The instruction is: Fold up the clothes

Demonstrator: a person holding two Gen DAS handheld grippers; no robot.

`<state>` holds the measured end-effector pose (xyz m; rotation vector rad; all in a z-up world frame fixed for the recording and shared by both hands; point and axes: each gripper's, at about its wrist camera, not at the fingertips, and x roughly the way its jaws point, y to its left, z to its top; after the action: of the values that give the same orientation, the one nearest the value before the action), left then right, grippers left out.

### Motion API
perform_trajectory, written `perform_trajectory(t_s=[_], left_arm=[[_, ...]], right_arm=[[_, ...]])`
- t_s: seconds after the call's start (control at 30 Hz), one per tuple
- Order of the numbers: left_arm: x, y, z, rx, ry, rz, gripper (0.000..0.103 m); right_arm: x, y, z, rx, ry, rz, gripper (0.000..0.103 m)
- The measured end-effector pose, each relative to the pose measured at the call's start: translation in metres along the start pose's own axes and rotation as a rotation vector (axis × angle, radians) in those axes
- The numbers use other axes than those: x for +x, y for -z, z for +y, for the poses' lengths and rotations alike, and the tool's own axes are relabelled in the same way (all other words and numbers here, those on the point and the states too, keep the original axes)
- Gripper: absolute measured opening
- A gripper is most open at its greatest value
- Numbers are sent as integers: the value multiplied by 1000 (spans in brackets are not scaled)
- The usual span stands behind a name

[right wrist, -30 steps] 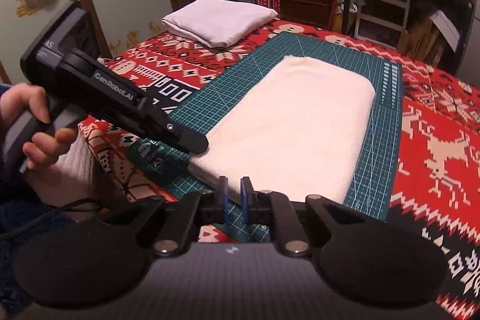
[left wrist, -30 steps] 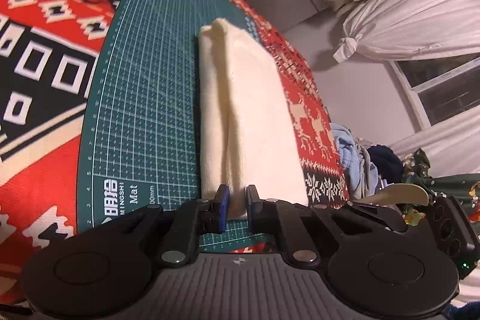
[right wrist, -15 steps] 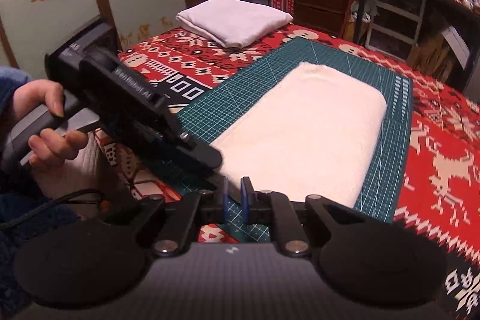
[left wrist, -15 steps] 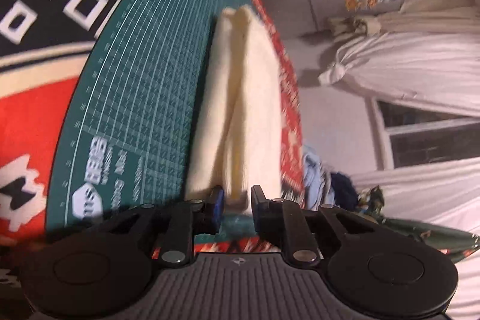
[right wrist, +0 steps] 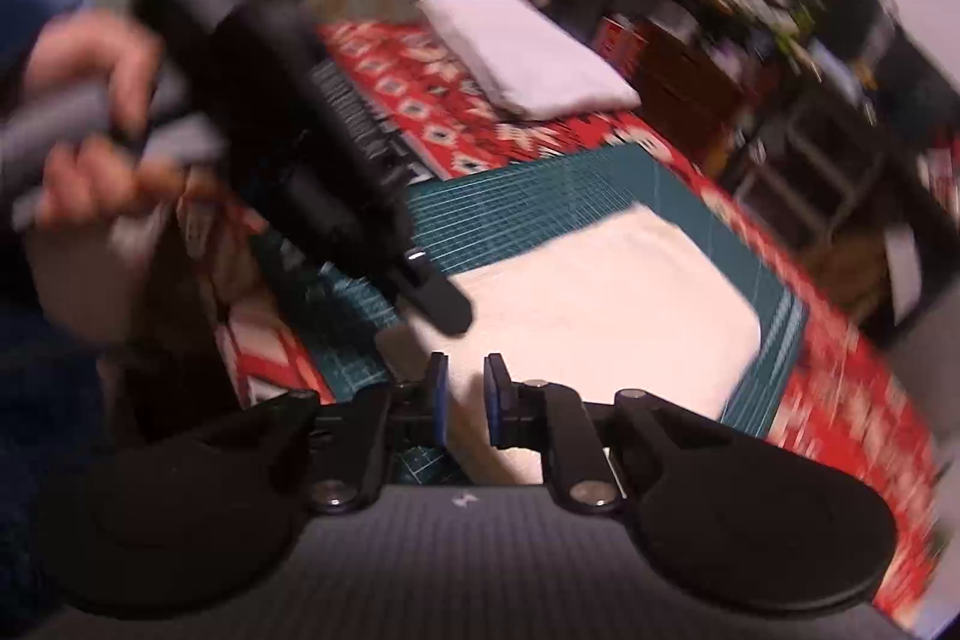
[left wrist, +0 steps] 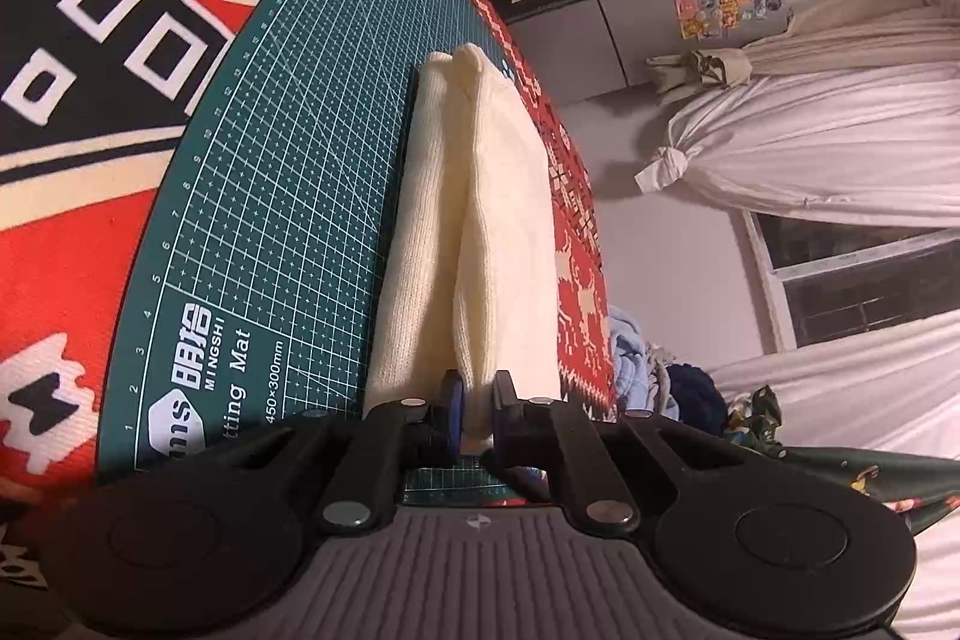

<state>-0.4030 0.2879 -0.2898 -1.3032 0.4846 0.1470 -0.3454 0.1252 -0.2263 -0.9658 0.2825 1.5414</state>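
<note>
A cream knitted garment point(left wrist: 480, 220) lies folded on a green cutting mat point(left wrist: 288, 196). My left gripper point(left wrist: 477, 400) is shut on the near edge of its top layer and lifts it off the lower layer. In the blurred right wrist view the same garment point(right wrist: 600, 316) is a pale slab on the mat point(right wrist: 540, 196). My right gripper point(right wrist: 462, 394) stands at its near edge with a narrow gap between the jaws and cloth showing in that gap; the grip is unclear. The left gripper body point(right wrist: 336, 172) and the hand holding it are to its left.
A red patterned tablecloth point(left wrist: 90, 40) covers the table. A folded white garment point(right wrist: 528, 58) lies at the far side. Shelves and clutter point(right wrist: 780, 10) stand behind the table. A fridge point(left wrist: 690, 10), curtains and a clothes pile point(left wrist: 648, 358) lie beyond the table edge.
My left gripper has raised the garment's top layer, opening a gap above the lower layer. The right gripper's jaws have parted a little and its view has swung and blurred.
</note>
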Motion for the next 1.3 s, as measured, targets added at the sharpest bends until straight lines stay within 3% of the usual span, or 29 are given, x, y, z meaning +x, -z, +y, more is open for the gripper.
perform_trajectory(t_s=[0.27,0.33,0.6,0.8,0.93,1.03,1.17,1.3], left_arm=[[0,-2,14,-78,27,5,9],[-2,-3,18,-89,37,7,9],[-1,-5,22,-95,45,10,9],[-1,-6,17,-68,32,6,9],[-6,-4,-3,55,5,-19,9],[-7,-3,-22,165,-70,-25,9],[-6,0,-29,221,-174,-13,10],[-14,-2,-31,236,-170,-54,18]], right_arm=[[26,-1,45,-319,172,26,15],[31,6,54,-396,209,40,11],[27,27,46,-372,279,97,7],[12,50,31,-278,335,137,7],[-10,53,8,-70,255,123,7],[-29,65,-27,257,143,94,7],[-46,92,-82,723,17,23,10],[-41,117,-117,994,-56,-51,14]])
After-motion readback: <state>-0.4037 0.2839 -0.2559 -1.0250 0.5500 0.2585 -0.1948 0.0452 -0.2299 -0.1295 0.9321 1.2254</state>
